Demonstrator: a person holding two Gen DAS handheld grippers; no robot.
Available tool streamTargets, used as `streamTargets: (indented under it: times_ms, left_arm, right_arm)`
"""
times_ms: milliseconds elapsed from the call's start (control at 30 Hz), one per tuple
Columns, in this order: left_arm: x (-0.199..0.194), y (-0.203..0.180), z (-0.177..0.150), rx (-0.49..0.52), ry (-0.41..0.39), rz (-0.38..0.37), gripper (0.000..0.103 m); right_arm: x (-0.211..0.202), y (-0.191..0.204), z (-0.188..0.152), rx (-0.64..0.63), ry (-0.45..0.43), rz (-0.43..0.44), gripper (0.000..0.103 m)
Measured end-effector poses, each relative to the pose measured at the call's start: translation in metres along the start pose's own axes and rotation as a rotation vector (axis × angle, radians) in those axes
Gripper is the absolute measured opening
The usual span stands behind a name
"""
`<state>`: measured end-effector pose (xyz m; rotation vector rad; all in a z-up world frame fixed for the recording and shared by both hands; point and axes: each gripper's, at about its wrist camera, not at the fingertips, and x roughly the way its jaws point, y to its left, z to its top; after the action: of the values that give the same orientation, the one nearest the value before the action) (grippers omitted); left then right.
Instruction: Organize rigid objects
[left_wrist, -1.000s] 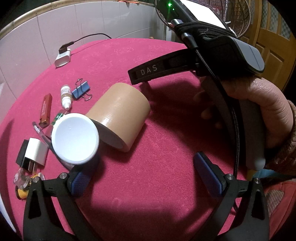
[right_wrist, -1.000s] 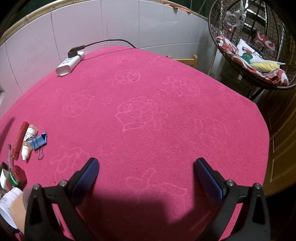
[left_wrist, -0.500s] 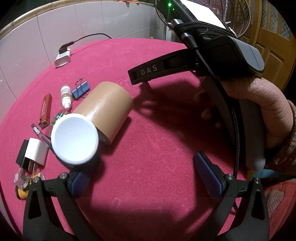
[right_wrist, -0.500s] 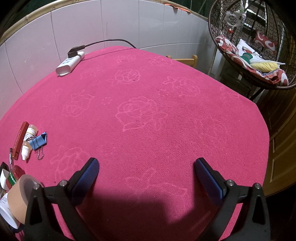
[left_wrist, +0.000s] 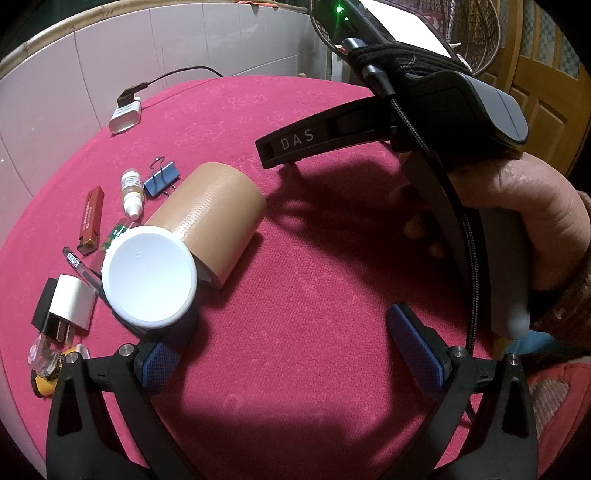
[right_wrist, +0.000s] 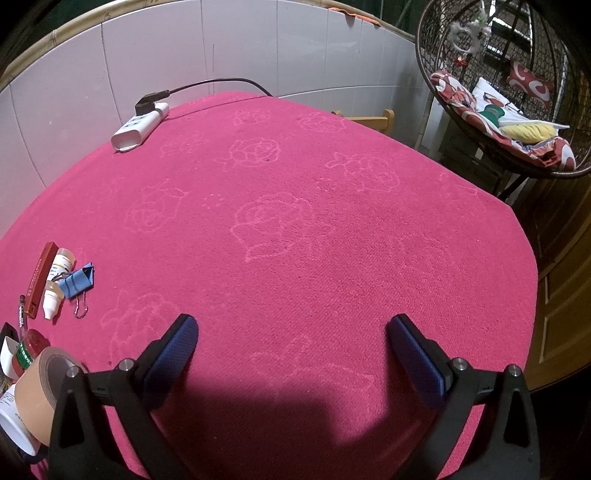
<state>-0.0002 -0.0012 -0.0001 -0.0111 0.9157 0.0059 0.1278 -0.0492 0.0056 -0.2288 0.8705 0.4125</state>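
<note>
A tan tape roll (left_wrist: 218, 218) lies on its side on the pink tablecloth, against a white-lidded bottle (left_wrist: 149, 277) at the left. Beside them lie a blue binder clip (left_wrist: 162, 182), a small dropper bottle (left_wrist: 132, 192), a red lighter (left_wrist: 90, 219), a pen (left_wrist: 79, 266) and a white plug adapter (left_wrist: 70, 308). My left gripper (left_wrist: 291, 350) is open and empty, its left fingertip just below the white lid. My right gripper (right_wrist: 295, 350) is open and empty over bare cloth; the tape roll (right_wrist: 40, 391) shows at its lower left.
A white power strip (right_wrist: 140, 127) with a black cable lies at the table's far left edge. The right hand and its gripper body (left_wrist: 443, 122) fill the right of the left wrist view. A wicker hanging chair (right_wrist: 509, 92) and wooden door stand beyond the table's right edge.
The tape roll has rolled left across the cloth and now rests against the white-lidded bottle. Both grippers have stayed still and open.
</note>
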Motion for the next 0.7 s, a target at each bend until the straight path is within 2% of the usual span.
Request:
streamTargets:
  times_ms: [600,700]
  left_arm:
    - [-0.0011,0.0004,-0.0004,-0.008,0.002,0.001,0.103]
    - [-0.0098,0.0047,-0.005,-0.067,-0.008,0.026,0.103]
  right_arm:
    - [0.0006,0.0005,-0.0003,0.002,0.0,0.004,0.103]
    - [-0.0013,-0.002,0.0023,0.008,-0.003,0.014,0.103]
